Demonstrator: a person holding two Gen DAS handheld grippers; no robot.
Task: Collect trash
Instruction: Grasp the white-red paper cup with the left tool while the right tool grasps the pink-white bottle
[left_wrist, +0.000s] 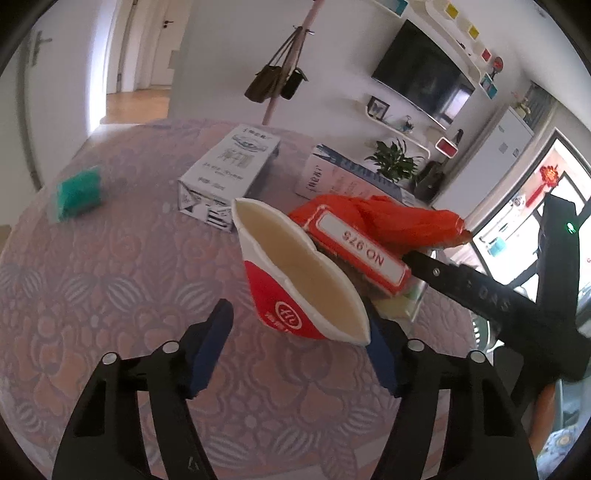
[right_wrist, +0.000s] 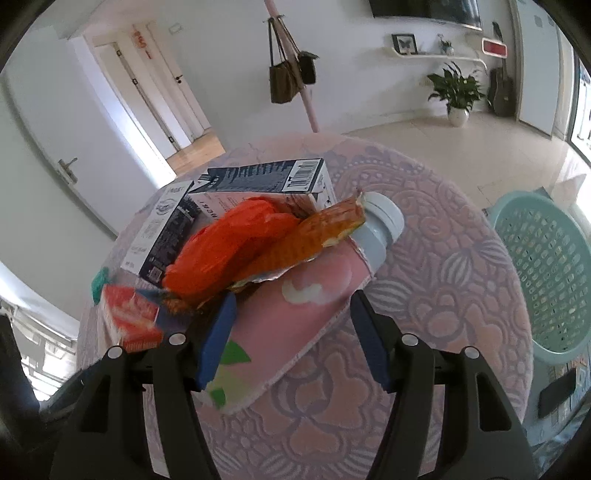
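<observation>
**Trash heaped on the round table, both claws spread around it**

Left wrist view takes in the biggest thing first: a round table (left_wrist: 110, 266) under a pink and lilac flowered cloth. On its far part lie two white printed cartons, one flat carton (left_wrist: 225, 173) toward the middle and a second carton (left_wrist: 332, 173) just to its right. A green sponge (left_wrist: 77, 192) sits alone near the left edge, well apart from the rest.

Nearer the camera is the trash pile. A red and white paper cup (left_wrist: 299, 280), squashed and lying on its side with its cream inside showing, rests between the fingers of the left gripper (left_wrist: 299, 350). The jaws stand fairly wide; the right pad is at the cup's rim, the left pad is clear of it, so it is not clamped. Just behind the cup lies an orange box (left_wrist: 362, 254) marked "NO.975", with a crumpled orange wrapper (left_wrist: 388, 218) on top.

From the right wrist, the right gripper (right_wrist: 291, 339) stands spread around a pink pouch bottle (right_wrist: 295, 310) with a grey cap (right_wrist: 380, 221), lying on the cloth. Whether the pads touch it I cannot tell. An orange foil wrapper (right_wrist: 314, 240) drapes over the bottle's neck. A pale green basket (right_wrist: 546, 269) stands on the floor beside the table, right of it.
</observation>
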